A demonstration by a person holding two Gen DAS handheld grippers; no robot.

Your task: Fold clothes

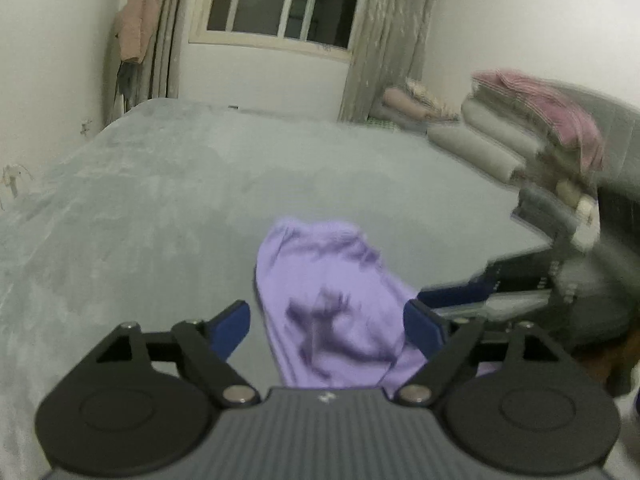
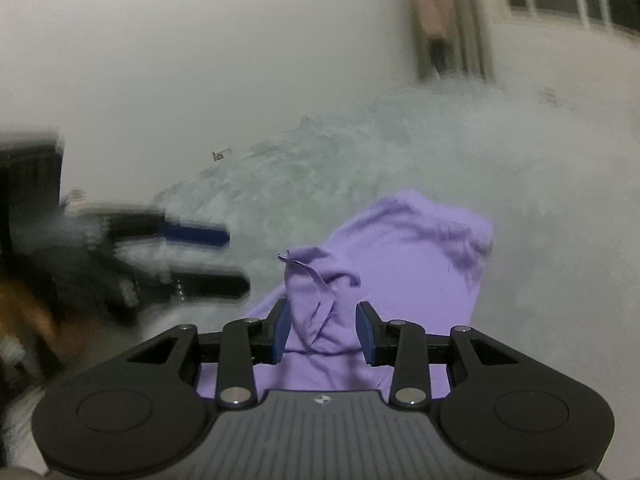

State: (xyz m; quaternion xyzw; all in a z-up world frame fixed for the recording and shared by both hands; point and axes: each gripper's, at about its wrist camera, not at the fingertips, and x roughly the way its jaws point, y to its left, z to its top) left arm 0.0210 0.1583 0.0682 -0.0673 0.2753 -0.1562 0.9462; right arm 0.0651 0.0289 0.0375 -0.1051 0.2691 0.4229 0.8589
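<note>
A: How many things do you have in front of you?

B: You have two tongs and one purple garment (image 1: 340,308), which lies crumpled on the grey bed (image 1: 140,208). Your left tongs (image 1: 326,324) stand wide apart, pads clear of the cloth, with the garment lying between and just beyond them. Your right tongs (image 2: 323,332) are partly apart; a raised fold of the garment stands between the pads, and neither pad looks pressed on it.

A: Where is there room?

B: To the left of the garment and beyond it the bed is bare cover, as far as the wall and the window (image 1: 280,0). The garment's far edge is bunched and rounded. On the right, at the bed's far side, sits one stack of folded clothes (image 1: 520,132), a pink piece on top, well apart from the garment.

A: What can't you make out?

B: The garment's near part is hidden under both tongs' bodies. Each tongs shows as a blur in the other's view, and the stack's lower layers are smeared too.
</note>
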